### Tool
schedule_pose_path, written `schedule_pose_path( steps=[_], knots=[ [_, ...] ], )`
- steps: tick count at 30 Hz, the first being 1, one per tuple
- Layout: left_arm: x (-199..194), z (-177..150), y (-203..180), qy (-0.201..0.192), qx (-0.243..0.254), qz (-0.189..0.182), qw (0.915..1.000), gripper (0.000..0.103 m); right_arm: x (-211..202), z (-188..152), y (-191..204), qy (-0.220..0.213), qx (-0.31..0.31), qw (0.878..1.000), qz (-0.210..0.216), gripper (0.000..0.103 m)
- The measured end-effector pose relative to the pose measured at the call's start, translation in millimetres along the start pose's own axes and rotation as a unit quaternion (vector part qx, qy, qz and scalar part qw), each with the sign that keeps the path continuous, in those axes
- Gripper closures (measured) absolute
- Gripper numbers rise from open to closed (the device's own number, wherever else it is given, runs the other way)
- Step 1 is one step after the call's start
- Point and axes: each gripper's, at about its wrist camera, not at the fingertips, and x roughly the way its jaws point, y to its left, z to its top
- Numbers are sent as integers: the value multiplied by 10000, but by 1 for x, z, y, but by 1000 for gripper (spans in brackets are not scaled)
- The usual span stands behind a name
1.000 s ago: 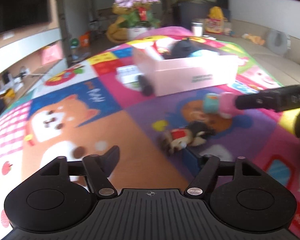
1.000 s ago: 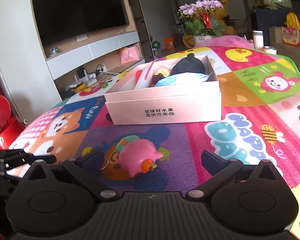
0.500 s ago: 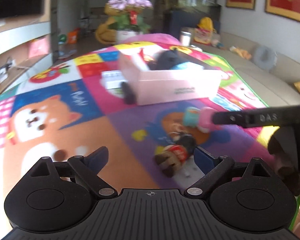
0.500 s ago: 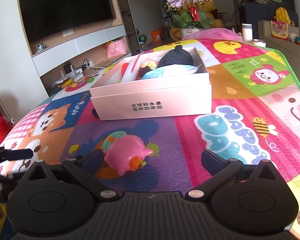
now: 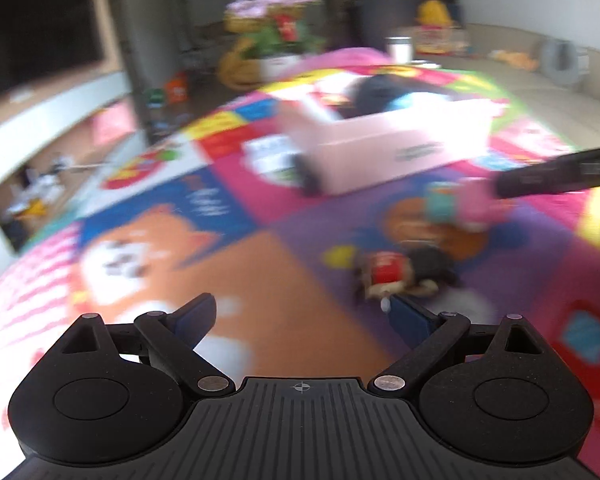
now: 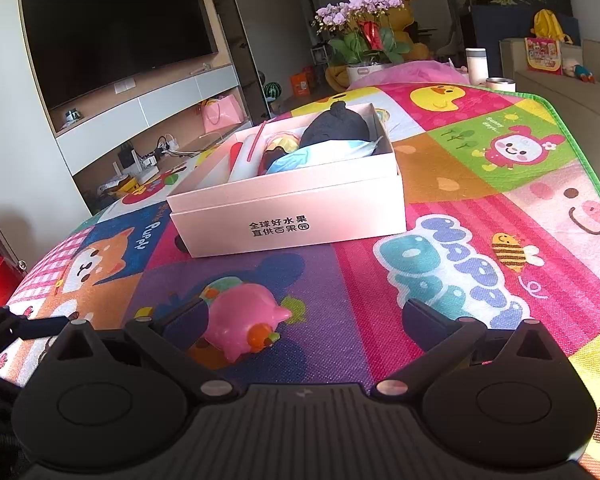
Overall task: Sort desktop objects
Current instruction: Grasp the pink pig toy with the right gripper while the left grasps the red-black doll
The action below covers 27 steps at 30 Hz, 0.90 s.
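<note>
A cartoon-printed play mat (image 6: 480,184) covers the whole bench, its squares showing a duck, a pig, a puppy and a bee. On it, toward the far side, stands an open pale pink box (image 6: 300,216) with black printed characters on its near wall; inside lie a dark knitted hat (image 6: 336,128), a light blue and white item and a white roll with a red stick (packed close, so their edges are hard to separate).

The right hand-held gripper (image 6: 304,316) points over the mat with its fingers spread wide and nothing pinched. A pink pig toy (image 6: 244,324) with an orange snout lies on the purple square just inside its left finger, whether touching it I cannot tell, well short of the box.

The left hand-held gripper (image 5: 302,314) is likewise spread, nothing between the fingers; its view is blurred. A small plush figure (image 5: 400,276) with a red middle and dark top lies on the mat just beyond its right fingertip, near the pig toy (image 5: 472,204), against which one dark finger of the right hand-held gripper (image 5: 556,176) reaches in from the edge.
</note>
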Motion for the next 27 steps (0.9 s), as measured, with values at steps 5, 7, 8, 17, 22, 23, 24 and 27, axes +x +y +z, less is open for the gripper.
schedule_pose_path(
  steps=[5, 7, 8, 17, 22, 23, 24, 27],
  knots=[
    [-7, 6, 32, -42, -445, -236, 9987, 6, 0, 0, -1, -8, 16, 10000, -1, 0],
    [-14, 8, 34, -108, -520, -832, 9951, 3, 0, 0, -2, -20, 44, 10000, 11, 0],
    [-17, 9, 31, -152, -447, -1040, 9935, 3, 0, 0, -3, -23, 61, 10000, 20, 0],
    [15, 16, -8, -36, 305, -1687, 9852, 3, -1, 0, -4, -57, 121, 9999, 39, 0],
    [22, 17, -7, 113, 133, -1958, 9805, 3, -2, 0, -4, -40, 140, 9999, 44, 0],
    [19, 15, -8, 122, 143, -1985, 9799, 3, -1, 0, -4, -37, 145, 9999, 48, 0],
    [14, 12, -9, 128, 154, -2037, 9788, 3, -2, 0, -4, -36, 149, 9999, 50, 0],
    [-3, 4, -16, 117, 206, -2156, 9762, 3, -1, 0, -4, -20, 154, 9999, 46, 0]
  ],
)
